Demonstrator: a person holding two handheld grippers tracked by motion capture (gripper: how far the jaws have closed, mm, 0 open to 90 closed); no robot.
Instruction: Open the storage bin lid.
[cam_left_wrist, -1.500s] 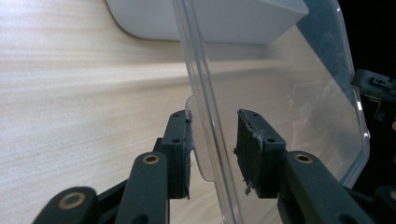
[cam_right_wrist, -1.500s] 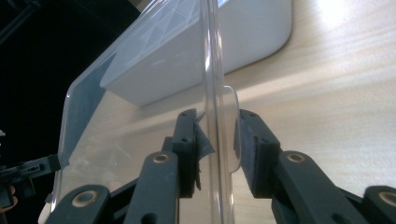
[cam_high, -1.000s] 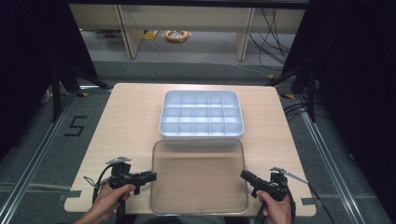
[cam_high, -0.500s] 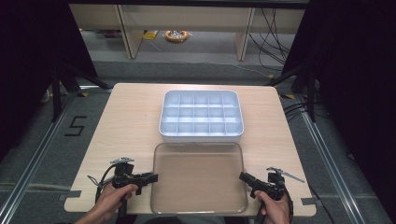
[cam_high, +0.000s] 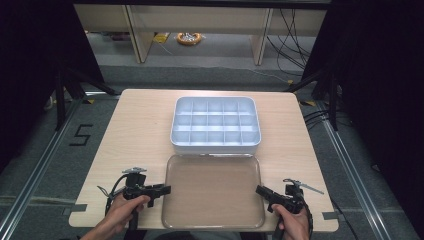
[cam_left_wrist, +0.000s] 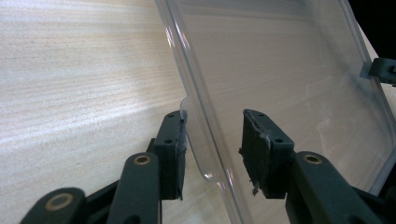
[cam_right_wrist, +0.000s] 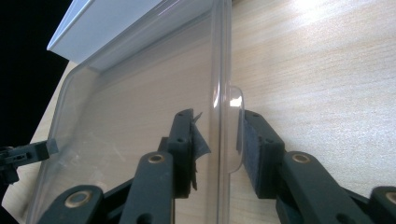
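A clear plastic lid (cam_high: 212, 192) lies flat on the wooden table, just in front of a white compartment box (cam_high: 215, 125). My left gripper (cam_high: 161, 190) is at the lid's left rim and my right gripper (cam_high: 260, 191) at its right rim. In the left gripper view the left gripper (cam_left_wrist: 212, 149) is open, its jaws straddling the lid's rim (cam_left_wrist: 187, 93) beside a small tab. In the right gripper view the right gripper (cam_right_wrist: 218, 144) is open too, one jaw on each side of the rim and its rounded tab (cam_right_wrist: 233, 100).
The white box (cam_right_wrist: 107, 25) has several empty compartments and touches the lid's far edge. The table's front edge (cam_high: 200, 229) runs close behind both hands. Beyond the table are a grey floor, dark curtains and wooden furniture legs.
Both grippers have edged a little inward, so their open jaws now straddle the lid's side rims. The lid and box have not moved.
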